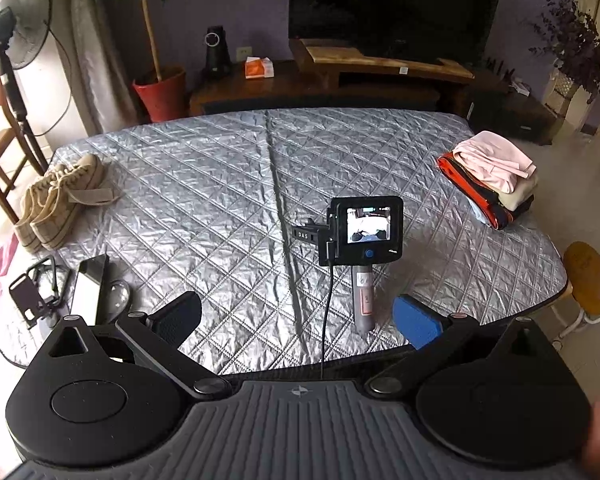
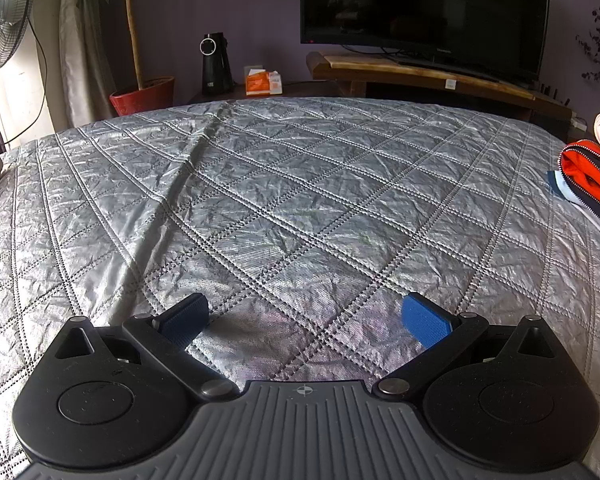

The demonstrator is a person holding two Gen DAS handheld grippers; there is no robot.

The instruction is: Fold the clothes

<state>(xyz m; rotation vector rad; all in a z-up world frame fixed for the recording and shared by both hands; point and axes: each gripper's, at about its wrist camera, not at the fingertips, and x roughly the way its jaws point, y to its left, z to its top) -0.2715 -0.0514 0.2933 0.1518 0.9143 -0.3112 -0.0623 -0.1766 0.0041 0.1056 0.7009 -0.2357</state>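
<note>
A stack of folded clothes [image 1: 492,172] lies at the right edge of the silver quilted table cover [image 1: 204,184]: a pink piece on top, a cream one under it, then an orange and navy zipped garment. In the right wrist view that stack [image 2: 592,176] shows at the far right. My left gripper [image 1: 298,316] is held above the table's near edge, open and holding nothing. My right gripper [image 2: 306,318] sits low over the cover [image 2: 300,184], open with nothing between its fingers. Its camera screen [image 1: 366,226] and grey handle [image 1: 363,300] stand on the table ahead of the left gripper.
A pair of beige shoes [image 1: 60,196] sits at the table's left edge, with a phone [image 1: 88,284] and a phone stand [image 1: 32,292] nearer me. A round wooden stool [image 1: 588,276] stands at the right. Beyond the table are a TV cabinet [image 1: 380,76] and a red plant pot [image 1: 162,94].
</note>
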